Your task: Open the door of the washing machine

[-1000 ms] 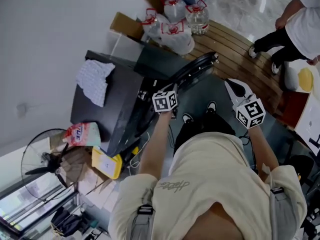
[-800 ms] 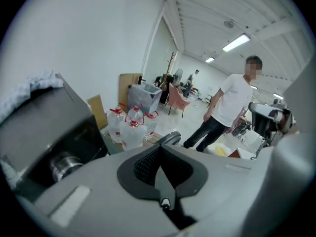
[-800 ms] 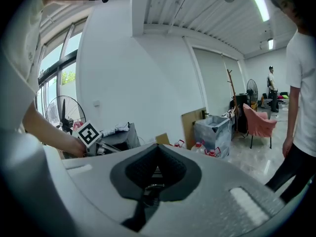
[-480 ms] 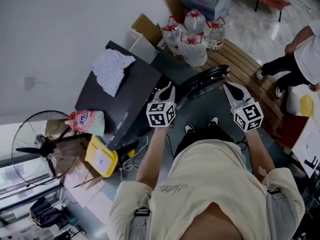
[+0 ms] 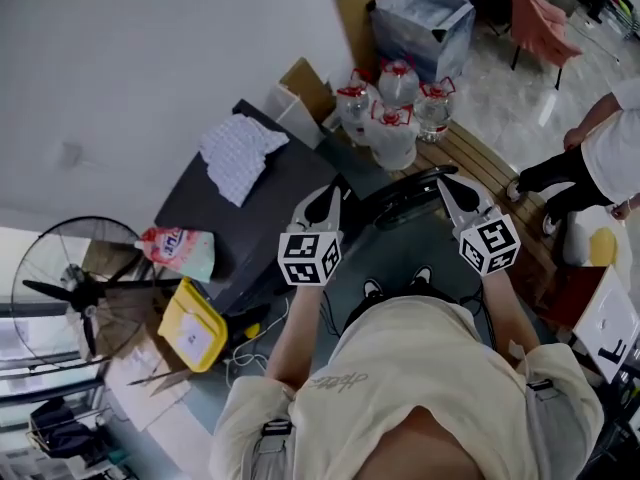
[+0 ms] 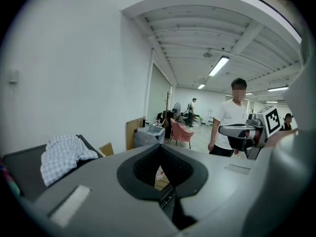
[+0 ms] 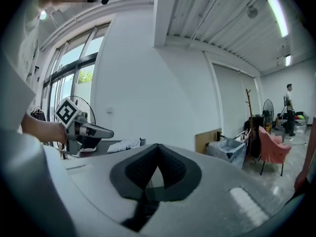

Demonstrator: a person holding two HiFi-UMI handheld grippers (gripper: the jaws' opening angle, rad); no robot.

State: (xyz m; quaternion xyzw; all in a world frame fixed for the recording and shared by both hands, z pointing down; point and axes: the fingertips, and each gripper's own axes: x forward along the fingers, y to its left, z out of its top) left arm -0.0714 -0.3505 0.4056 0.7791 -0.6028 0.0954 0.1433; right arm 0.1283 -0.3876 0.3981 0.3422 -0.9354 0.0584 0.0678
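Ceiling lights point(image 6: 219, 65) gripper-view only, door point(image 5: 412, 198) head-view only

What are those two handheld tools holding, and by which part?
Nothing. The left gripper and right gripper both have their jaws shut and empty, up in mid-air.

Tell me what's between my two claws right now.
In the head view, the washer's open door lies between the left claw and the right claw.

Open workroom, strip lights point(image 6: 219, 65), water jugs point(image 5: 392, 133)
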